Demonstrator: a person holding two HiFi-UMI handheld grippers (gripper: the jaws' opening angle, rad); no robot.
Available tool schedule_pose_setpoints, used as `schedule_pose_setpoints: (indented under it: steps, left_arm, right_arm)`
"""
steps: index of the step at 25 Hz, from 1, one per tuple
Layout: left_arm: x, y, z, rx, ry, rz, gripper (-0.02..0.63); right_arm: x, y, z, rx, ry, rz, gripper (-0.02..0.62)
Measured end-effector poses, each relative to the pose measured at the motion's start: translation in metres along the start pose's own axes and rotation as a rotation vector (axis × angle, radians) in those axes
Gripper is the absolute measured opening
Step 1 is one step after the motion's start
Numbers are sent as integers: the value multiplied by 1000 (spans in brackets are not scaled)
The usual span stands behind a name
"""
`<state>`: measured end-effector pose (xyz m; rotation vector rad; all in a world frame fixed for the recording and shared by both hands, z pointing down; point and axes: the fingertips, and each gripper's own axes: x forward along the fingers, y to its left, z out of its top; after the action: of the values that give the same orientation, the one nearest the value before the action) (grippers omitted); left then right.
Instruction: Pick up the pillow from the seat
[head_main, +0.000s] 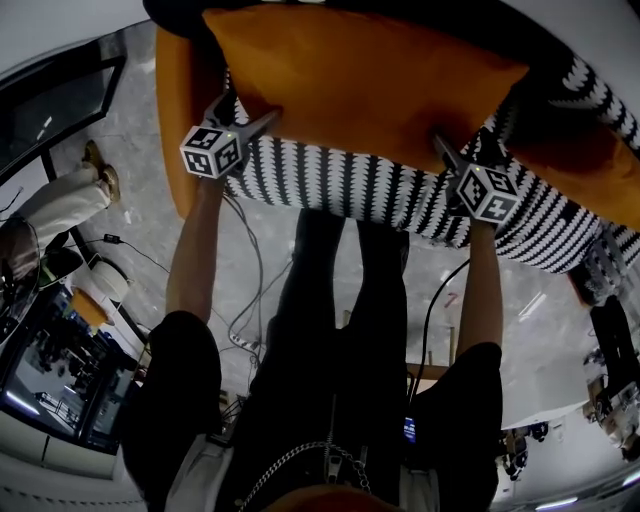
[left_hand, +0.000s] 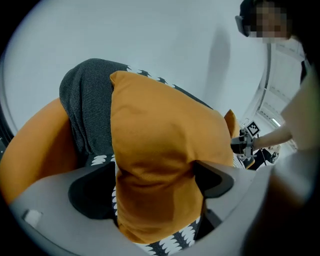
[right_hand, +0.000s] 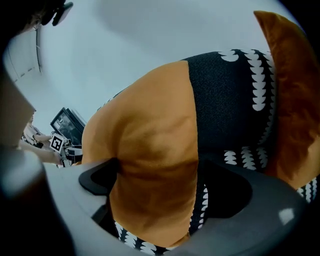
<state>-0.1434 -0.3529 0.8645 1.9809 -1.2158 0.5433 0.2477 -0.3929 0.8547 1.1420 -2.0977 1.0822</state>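
One orange pillow (head_main: 370, 90), left gripper (head_main: 248, 112), right gripper (head_main: 463, 150), jaws spread around it

pillow (head_main: 370, 90): orange | seat cover (head_main: 350, 185): black-white scalloped stripes | backrest (left_hand: 82, 105): seemingly dark grey

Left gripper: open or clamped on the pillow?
Open: the left gripper stands with jaws wide apart, one end of the pillow between them; whether they graze the fabric, cannot tell.

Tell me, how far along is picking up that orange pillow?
Done: the left gripper and right gripper are at the pillow's near edge. In hand: that edge sits between both pairs of open jaws, unclamped. Left: close on it and lift it off the seat.
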Motion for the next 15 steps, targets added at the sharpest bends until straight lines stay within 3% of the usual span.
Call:
schedule_pose_setpoints:
  steps: [9, 15]
  left_arm:
    - [10, 17, 2, 5, 11, -44, 490]
    - [4, 10, 8, 37, 22, -55, 435]
  right_arm:
    - [23, 9, 4, 3, -10, 13, 537]
    - [22, 19, 7, 2, -14, 21, 473]
